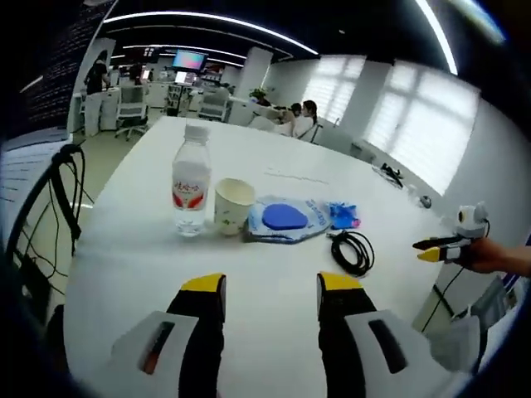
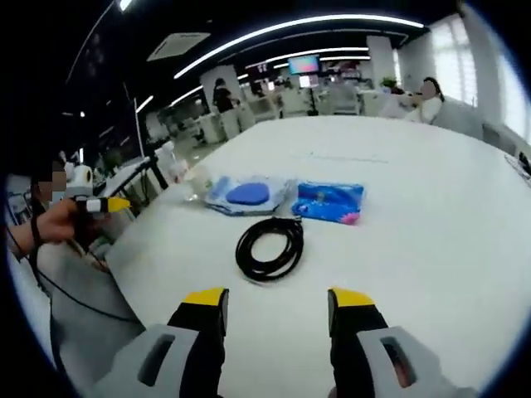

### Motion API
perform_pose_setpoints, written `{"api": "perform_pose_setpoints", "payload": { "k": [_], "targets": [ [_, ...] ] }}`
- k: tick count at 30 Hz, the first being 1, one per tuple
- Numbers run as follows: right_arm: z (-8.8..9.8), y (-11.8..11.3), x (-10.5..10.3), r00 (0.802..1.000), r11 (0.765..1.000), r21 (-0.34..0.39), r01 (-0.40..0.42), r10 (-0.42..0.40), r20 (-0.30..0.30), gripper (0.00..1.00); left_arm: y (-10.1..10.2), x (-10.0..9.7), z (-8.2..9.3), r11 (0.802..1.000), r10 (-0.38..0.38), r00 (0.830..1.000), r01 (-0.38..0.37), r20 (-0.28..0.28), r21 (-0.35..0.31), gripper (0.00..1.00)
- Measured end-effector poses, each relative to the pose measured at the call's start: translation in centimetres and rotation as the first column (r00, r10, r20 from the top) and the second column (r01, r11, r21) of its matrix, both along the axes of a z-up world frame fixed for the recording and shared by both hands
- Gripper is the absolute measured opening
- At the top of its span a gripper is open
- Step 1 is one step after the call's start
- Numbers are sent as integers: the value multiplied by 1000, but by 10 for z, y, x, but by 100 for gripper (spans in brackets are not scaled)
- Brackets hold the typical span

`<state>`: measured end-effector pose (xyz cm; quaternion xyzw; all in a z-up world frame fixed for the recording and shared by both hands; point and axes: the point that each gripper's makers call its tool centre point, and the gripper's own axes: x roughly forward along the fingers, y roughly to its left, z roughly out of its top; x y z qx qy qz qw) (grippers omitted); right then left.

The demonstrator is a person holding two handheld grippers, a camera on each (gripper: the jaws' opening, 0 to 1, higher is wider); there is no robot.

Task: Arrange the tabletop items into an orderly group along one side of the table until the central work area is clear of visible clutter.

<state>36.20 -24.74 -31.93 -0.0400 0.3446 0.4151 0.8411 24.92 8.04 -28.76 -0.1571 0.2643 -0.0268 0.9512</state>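
While both grippers hover open and empty over the white table [image 1: 149, 249], the items sit in a loose row toward one edge.

From the left gripper view, the left gripper [image 1: 271, 286] has its yellow-tipped jaws spread well apart, holding nothing and touching nothing; the right gripper [image 2: 278, 300] stands the same way in its own view, jaws wide with bare tabletop between them. A clear water bottle [image 1: 191, 182] with a white cap stands upright, its red-and-white label too blurred to read. Just beside it is a pale paper cup [image 1: 233, 204], then a clear packet with a blue oval piece [image 1: 286, 218] inside, and a small blue wrapper [image 1: 342, 215] with pink on it; any print on these is illegible. A coiled black cable [image 2: 270, 246] lies nearest the right gripper, apart from the jaws.
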Motion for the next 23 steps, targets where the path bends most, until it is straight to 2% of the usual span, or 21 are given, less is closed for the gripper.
{"api": "perform_pose_setpoints", "payload": {
  "k": [3, 5, 8, 11, 13, 23],
  "targets": [
    [2, 6, -4, 1000, 1000, -5, -10, 10, 7, 55, 9, -6, 3, 1000, 9, 1000, -9, 15, 1, 53],
    [5, 10, -5, 1000, 1000, 2, -15, 15, 9, 57, 7, -8, 9, 1000, 16, 1000, -16, 26, 1, 53],
    [7, 20, -9, 999, 999, 2, -33, 33, 13, 58, 18, -11, 9, 999, 34, 999, -34, 36, 4, 53],
    [7, 24, -8, 999, 999, -1, -49, 49, 11, 58, 21, -14, 17, 999, 51, 998, -51, 44, 4, 54],
    [12, 35, -14, 998, 998, 10, -54, 54, 12, 59, 20, -15, 24, 998, 56, 997, -57, 57, 5, 54],
    [12, 46, -18, 998, 998, 17, -68, 68, 2, 59, 23, -19, 29, 998, 64, 996, -65, 69, 11, 55]
  ]
}}
